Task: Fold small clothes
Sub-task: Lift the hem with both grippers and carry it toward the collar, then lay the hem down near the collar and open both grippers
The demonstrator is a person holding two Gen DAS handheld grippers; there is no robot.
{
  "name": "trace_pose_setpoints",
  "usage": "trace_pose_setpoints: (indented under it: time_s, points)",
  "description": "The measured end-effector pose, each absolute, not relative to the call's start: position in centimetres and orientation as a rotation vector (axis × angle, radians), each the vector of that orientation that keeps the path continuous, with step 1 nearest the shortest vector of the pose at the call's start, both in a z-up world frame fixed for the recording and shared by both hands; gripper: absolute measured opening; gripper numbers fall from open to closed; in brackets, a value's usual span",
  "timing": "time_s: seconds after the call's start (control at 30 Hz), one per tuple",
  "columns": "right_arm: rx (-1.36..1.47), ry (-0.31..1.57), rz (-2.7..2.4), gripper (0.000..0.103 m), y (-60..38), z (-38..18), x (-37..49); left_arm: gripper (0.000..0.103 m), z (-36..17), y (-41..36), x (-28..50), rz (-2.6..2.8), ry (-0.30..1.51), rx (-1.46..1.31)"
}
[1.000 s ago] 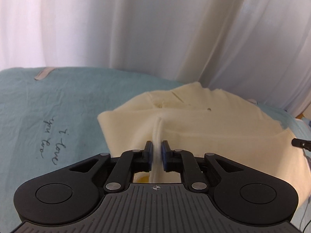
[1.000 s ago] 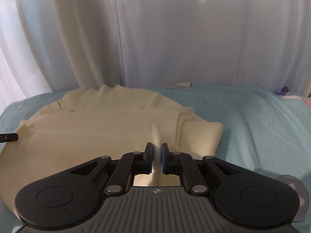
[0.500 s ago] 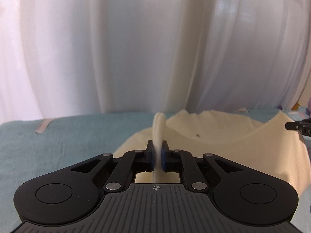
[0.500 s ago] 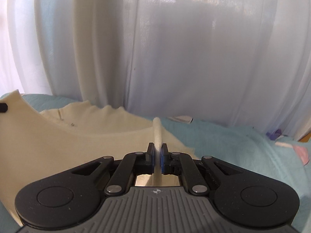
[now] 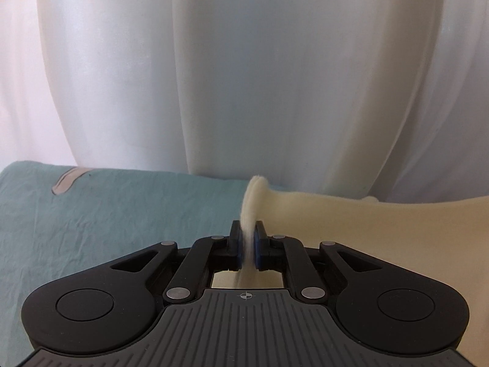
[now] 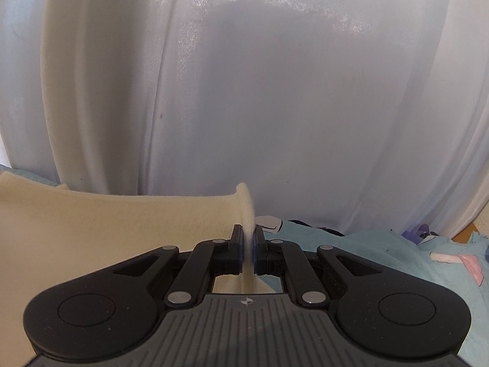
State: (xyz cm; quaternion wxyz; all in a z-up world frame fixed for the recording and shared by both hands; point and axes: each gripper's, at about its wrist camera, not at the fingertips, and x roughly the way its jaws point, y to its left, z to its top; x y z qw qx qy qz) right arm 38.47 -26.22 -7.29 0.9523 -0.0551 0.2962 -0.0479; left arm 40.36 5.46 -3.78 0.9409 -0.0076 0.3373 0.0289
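A cream-coloured small garment [image 5: 382, 229] is held up between both grippers above the teal bed sheet [image 5: 107, 229]. My left gripper [image 5: 248, 229] is shut on the garment's left edge, with a fold of cloth standing up between the pads. My right gripper [image 6: 248, 232] is shut on the right edge of the garment [image 6: 107, 238], which stretches off to the left in that view. The garment's lower part is hidden behind the gripper bodies.
A white curtain [image 5: 259, 76] hangs close behind the bed and fills the upper half of both views [image 6: 290, 91]. A beige label [image 5: 65, 180] lies on the sheet at far left. Purple and pink items [image 6: 452, 253] lie on the sheet at the far right.
Both grippers have lifted the garment off the sheet and raised it. The views have tilted up, so the curtain now fills more of each frame. The grips have not changed.
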Motion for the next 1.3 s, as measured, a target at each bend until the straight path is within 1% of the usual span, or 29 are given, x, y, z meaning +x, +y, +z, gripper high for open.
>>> trace_pose_setpoints:
  time_s: [0.37, 0.47, 0.57, 0.6, 0.77, 0.8, 0.83, 0.87, 0.9, 0.93, 0.97, 1.0, 1.03, 1.07, 1.1, 1.17, 1.2, 1.23, 1.3]
  points:
    - [-0.134, 0.643, -0.146, 0.006, -25.9, -10.2, 39.8, 0.011, -5.4, 4.8, 41.6, 0.077, 0.700, 0.021]
    - [-0.149, 0.642, -0.162, 0.006, -25.8, -11.1, 40.1, 0.013, -6.2, 4.6, 41.9, 0.082, 0.693, 0.032]
    - [-0.151, 0.627, -0.175, 0.006, -25.7, -11.3, 40.2, 0.017, -6.6, 3.9, 41.6, 0.086, 0.669, 0.078]
    - [-0.146, 0.626, -0.180, 0.006, -25.8, -11.4, 40.3, 0.019, -6.8, 3.7, 41.5, 0.091, 0.660, 0.089]
    - [-0.078, 0.635, -0.192, 0.007, -27.0, -11.6, 40.5, 0.023, -7.4, 3.4, 41.5, 0.106, 0.633, 0.105]
    - [-0.063, 0.636, -0.195, 0.008, -27.2, -11.6, 40.5, 0.026, -7.5, 3.5, 41.5, 0.109, 0.633, 0.099]
    - [-0.053, 0.637, -0.198, 0.009, -27.4, -11.6, 40.5, 0.031, -7.5, 3.7, 41.6, 0.113, 0.634, 0.090]
    - [-0.045, 0.637, -0.200, 0.015, -27.6, -11.5, 40.3, 0.033, -7.4, 4.0, 41.6, 0.119, 0.635, 0.076]
    - [-0.037, 0.637, -0.208, 0.020, -27.7, -11.5, 40.3, 0.040, -7.4, 4.3, 41.5, 0.126, 0.635, 0.057]
    - [-0.028, 0.636, -0.222, 0.024, -27.9, -11.5, 40.3, 0.049, -7.3, 4.7, 41.5, 0.134, 0.636, 0.036]
    - [-0.015, 0.637, -0.243, 0.035, -28.2, -11.5, 40.3, 0.056, -7.4, 5.2, 41.6, 0.148, 0.641, 0.009]
    - [0.002, 0.637, -0.271, 0.046, -28.5, -11.3, 40.2, 0.073, -7.6, 6.1, 41.9, 0.177, 0.651, -0.031]
    - [0.024, 0.639, -0.301, 0.050, -28.9, -11.2, 39.8, 0.085, -7.6, 6.8, 42.0, 0.203, 0.665, -0.073]
    - [0.046, 0.634, -0.323, 0.049, -29.3, -10.7, 39.1, 0.087, -7.5, 7.7, 41.9, 0.208, 0.677, -0.121]
    - [0.055, 0.627, -0.344, 0.046, -29.6, -10.1, 38.1, 0.086, -7.3, 8.4, 41.6, 0.196, 0.685, -0.155]
    - [0.112, 0.597, -0.302, 0.046, -30.5, -8.9, 34.7, 0.083, -6.4, 9.9, 40.1, 0.245, 0.681, -0.159]
    - [0.169, 0.589, -0.247, 0.046, -31.1, -8.5, 32.5, 0.077, -5.9, 10.6, 39.1, 0.279, 0.676, -0.144]
    - [0.225, 0.581, -0.187, 0.046, -31.5, -8.1, 30.3, 0.075, -5.3, 11.5, 37.5, 0.292, 0.671, -0.142]
    - [0.290, 0.587, -0.081, 0.047, -32.0, -8.2, 26.1, 0.075, -4.4, 13.0, 34.1, 0.218, 0.650, -0.195]
